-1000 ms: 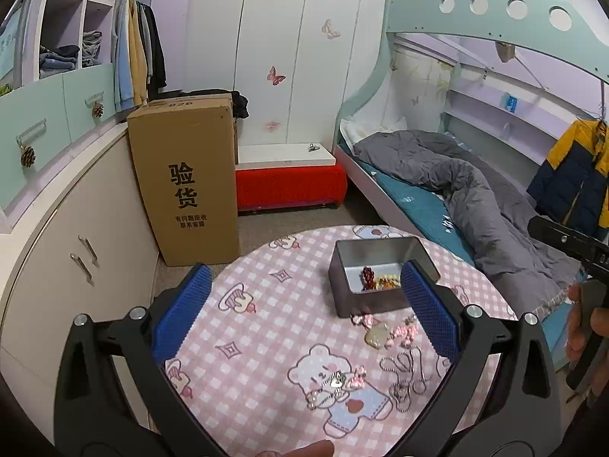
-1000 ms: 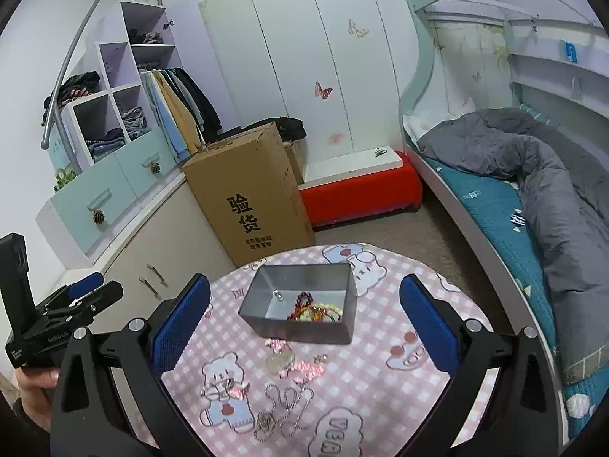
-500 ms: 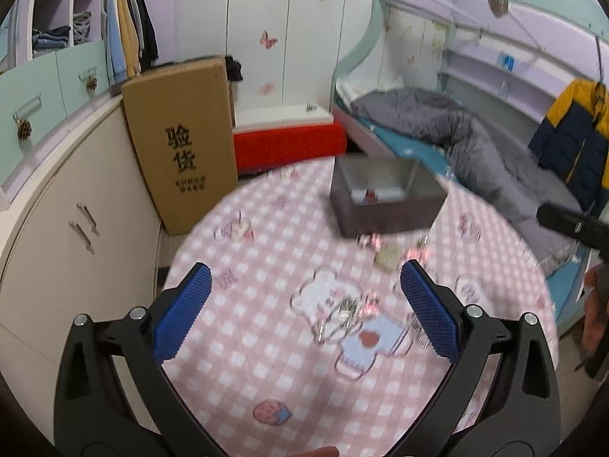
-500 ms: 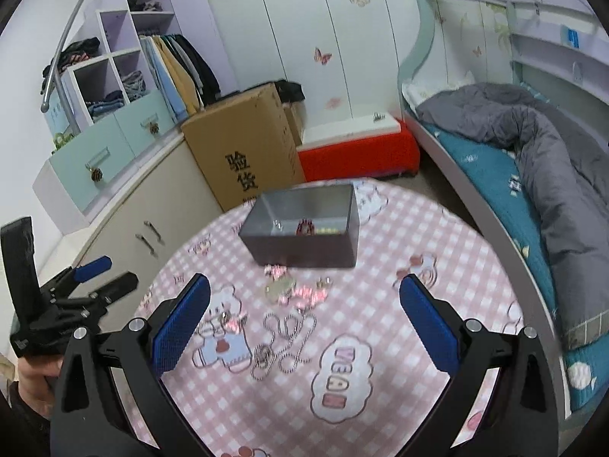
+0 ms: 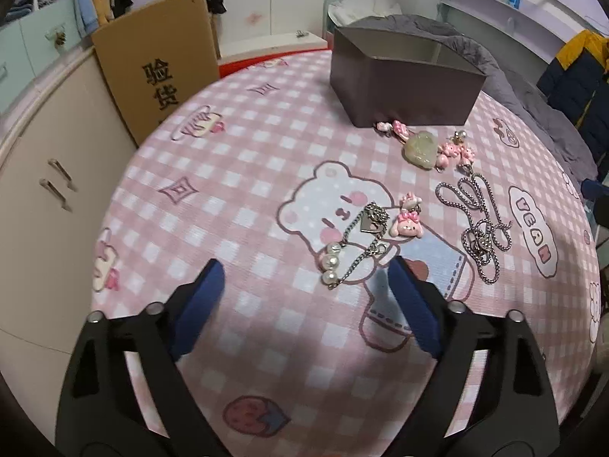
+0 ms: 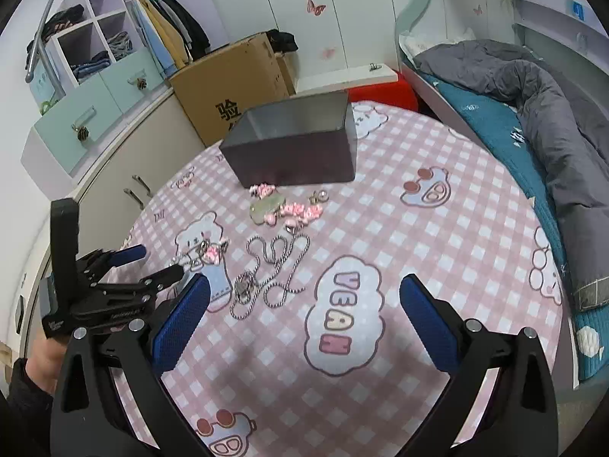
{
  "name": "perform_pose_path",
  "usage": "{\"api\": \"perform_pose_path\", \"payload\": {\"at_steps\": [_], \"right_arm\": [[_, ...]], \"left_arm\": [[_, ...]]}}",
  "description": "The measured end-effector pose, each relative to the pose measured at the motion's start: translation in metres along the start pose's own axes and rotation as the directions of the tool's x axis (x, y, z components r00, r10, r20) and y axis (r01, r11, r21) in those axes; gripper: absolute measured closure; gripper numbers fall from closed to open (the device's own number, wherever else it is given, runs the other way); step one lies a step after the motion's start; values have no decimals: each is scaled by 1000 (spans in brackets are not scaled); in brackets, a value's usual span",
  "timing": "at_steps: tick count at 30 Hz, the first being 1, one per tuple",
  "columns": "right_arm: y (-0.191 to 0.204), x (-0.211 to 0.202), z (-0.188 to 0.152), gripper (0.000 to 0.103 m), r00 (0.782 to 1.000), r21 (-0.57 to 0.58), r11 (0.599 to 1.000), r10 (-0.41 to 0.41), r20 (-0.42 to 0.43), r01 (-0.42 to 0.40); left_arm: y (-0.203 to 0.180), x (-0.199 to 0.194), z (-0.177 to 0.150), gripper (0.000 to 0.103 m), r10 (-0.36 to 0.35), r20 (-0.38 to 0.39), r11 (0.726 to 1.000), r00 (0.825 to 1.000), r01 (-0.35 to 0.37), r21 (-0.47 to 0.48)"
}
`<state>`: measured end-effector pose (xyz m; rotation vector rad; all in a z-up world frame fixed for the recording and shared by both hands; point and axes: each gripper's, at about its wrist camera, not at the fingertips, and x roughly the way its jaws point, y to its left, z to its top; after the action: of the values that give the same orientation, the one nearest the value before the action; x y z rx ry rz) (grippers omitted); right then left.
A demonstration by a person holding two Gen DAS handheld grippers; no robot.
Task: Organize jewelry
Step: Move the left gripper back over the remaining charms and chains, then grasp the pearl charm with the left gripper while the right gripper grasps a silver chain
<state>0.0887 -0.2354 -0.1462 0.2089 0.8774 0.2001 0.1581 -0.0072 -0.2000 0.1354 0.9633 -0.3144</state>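
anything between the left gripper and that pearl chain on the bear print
Nothing visible. The left gripper, jaws closing with nothing between them, has only bare tablecloth between it and the pearl chain.

Both the left gripper [image 5: 304, 297] and the right gripper [image 6: 304, 320] have black skeletal arms with triangular cut-outs, silver screws at the pivots behind the jaws, and blue textured pads [image 6: 179, 321]. A dark sleeve [image 6: 23, 392] covers the wrist behind the left gripper.
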Motion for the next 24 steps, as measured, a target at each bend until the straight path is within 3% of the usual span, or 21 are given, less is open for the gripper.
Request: {"api": "perform_pose_path", "payload": {"at_steps": [2,4,5,6,12,19,21,22,24], "right_arm": [[1,3,-2,7,1000,-3,1000,1,-9,-1],[4,9,-3,7,1000,-7,1000,4,-22,-4],[6,11,-3,7,1000,-10,1000,4,-29,-5],[8,15,-4,7,999,-15,1000,4,-36,-4],[24,33,-8,7,997,-61,998,7,-72,-12],[50,64,-8,9,996,-158,987,3,-94,-18],[56,76,-8,26,995,-191,982,-20,-100,0],[61,83,-10,30,993,-221,975,-46,-105,21],[68,83,-12,61,994,-268,961,-86,-71,64]], "left_arm": [[-2,4,1,34,2,1,1000,1000,-2,13],[-3,3,2,61,-16,12,1000,1000,16,26],[-3,2,3,80,-38,7,999,999,38,22],[-2,1,5,90,-54,1,998,999,54,15],[2,-6,4,94,-119,-18,993,993,118,-20],[7,-23,1,94,-136,15,989,991,136,-52],[8,-29,1,94,-139,27,988,990,141,-57],[8,-32,2,94,-142,33,988,989,144,-59],[9,-38,3,94,-147,48,987,988,149,-63]]}}
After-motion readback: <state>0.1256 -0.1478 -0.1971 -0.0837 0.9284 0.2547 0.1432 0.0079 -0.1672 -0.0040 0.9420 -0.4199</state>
